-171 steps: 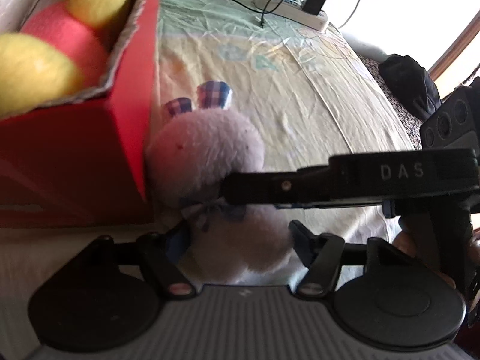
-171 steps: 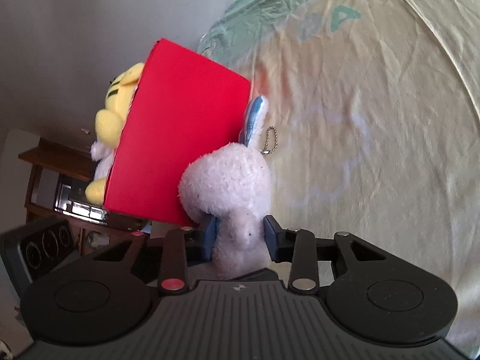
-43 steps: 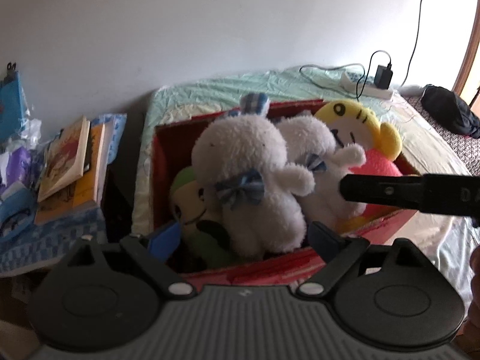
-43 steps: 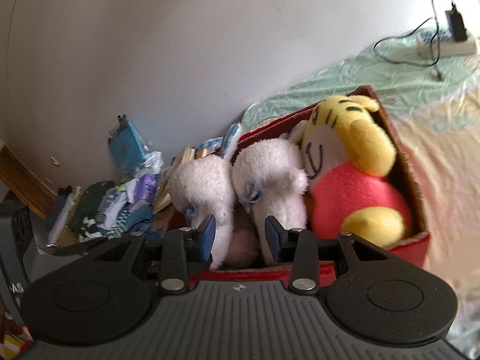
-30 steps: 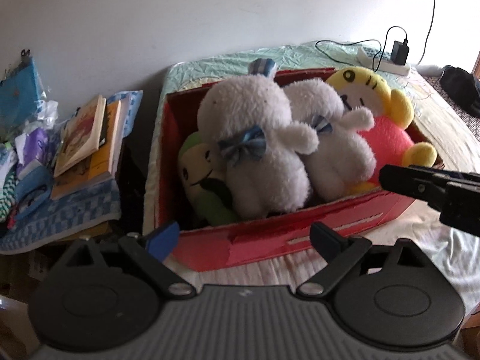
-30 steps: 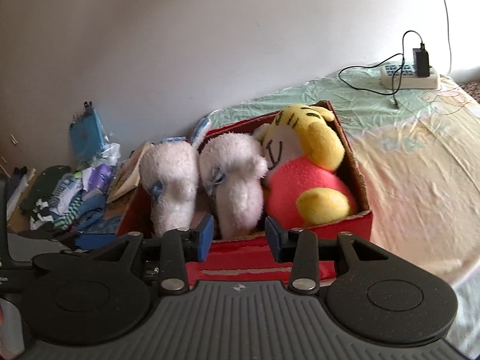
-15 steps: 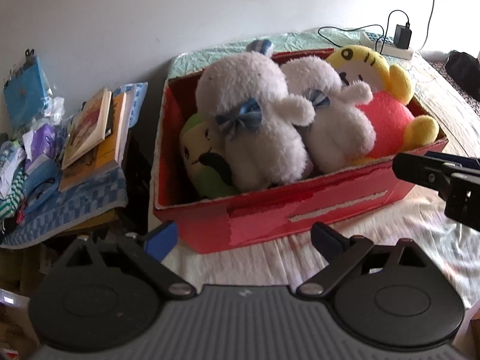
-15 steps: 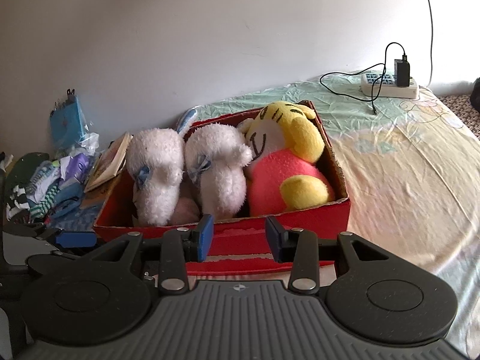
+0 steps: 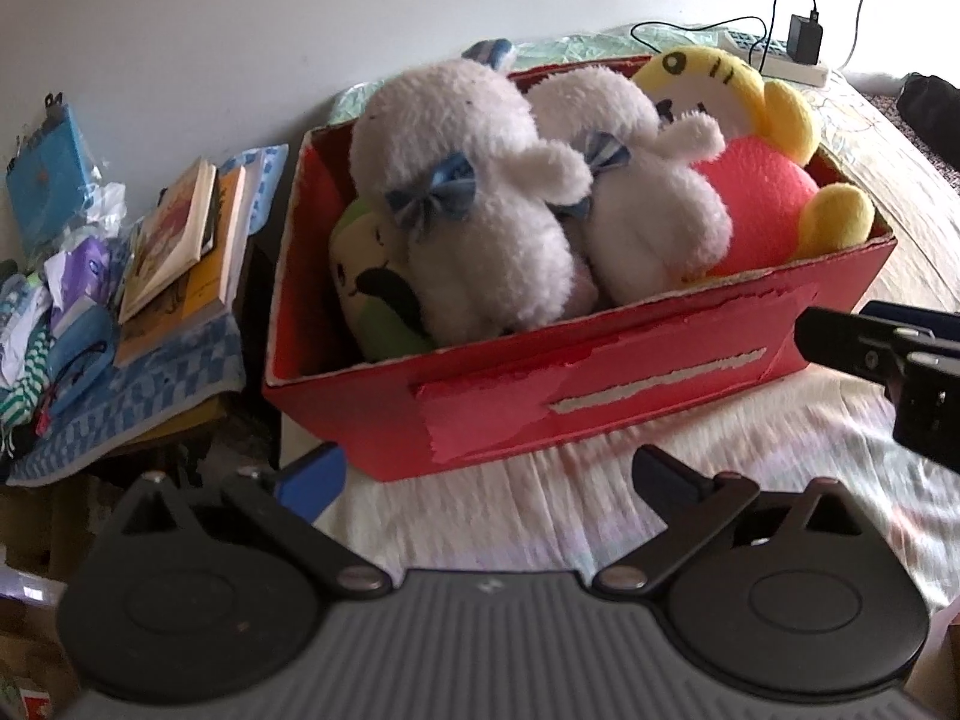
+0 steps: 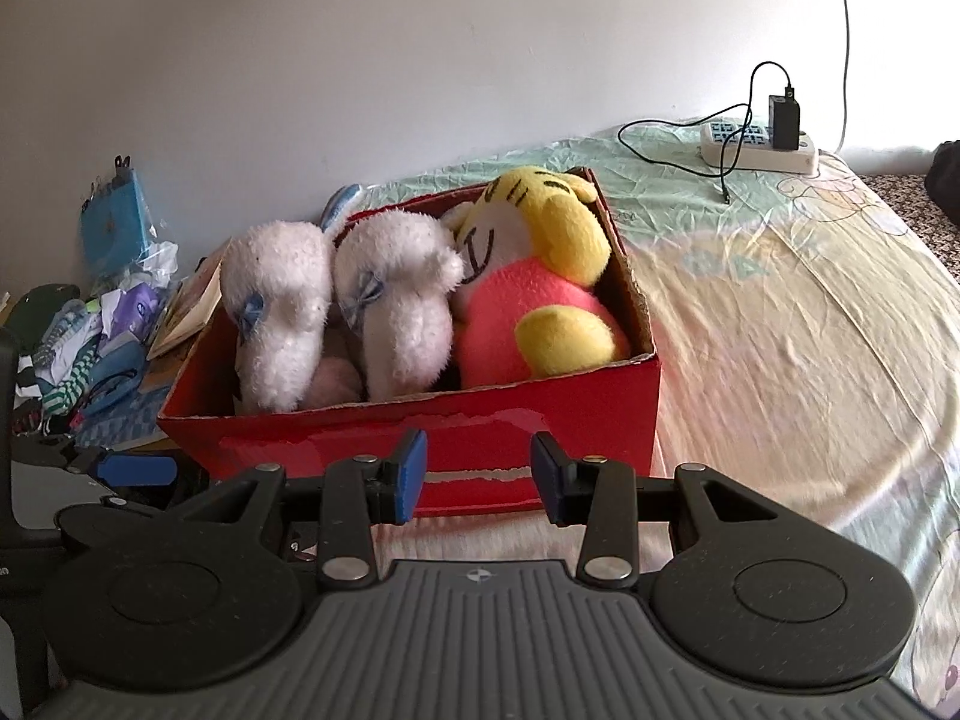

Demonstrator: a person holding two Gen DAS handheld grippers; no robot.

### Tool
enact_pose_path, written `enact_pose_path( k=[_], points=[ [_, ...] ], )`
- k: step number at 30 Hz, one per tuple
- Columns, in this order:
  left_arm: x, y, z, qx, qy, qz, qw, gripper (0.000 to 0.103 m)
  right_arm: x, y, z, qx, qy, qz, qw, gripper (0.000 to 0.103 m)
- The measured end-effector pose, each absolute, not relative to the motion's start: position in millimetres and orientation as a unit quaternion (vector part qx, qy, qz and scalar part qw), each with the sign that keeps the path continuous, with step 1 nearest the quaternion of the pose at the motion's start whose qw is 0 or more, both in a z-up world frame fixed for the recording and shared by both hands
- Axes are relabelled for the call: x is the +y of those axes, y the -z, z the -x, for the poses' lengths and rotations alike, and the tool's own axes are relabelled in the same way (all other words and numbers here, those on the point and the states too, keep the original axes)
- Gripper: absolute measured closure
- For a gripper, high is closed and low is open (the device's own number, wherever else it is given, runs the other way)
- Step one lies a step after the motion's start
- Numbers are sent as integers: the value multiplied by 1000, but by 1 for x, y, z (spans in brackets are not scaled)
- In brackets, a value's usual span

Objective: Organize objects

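No lettering, label or number can be read anywhere.

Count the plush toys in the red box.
4: two white plushes side by side mid-box, a yellow-and-pink plush at one end, a green plush beneath at the other. More may be buried.

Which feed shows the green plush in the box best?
Left wrist: the green plush shows its pale face and dark mark, wedged in the red box's left corner under a white plush. On the right wrist, the white plushes and box wall hide it entirely.
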State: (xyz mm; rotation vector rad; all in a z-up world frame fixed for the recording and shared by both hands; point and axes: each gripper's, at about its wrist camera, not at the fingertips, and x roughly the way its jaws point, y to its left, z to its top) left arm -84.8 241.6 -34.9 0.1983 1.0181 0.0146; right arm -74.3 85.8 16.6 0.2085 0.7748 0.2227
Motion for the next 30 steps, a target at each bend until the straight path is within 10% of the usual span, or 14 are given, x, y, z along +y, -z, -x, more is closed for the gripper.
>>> enact_pose_path(
  k=[30],
  points=[
    [142,52,70,532,-81,-75,839,2,7,-2,47,418,-162,-46,893,61]
  ],
)
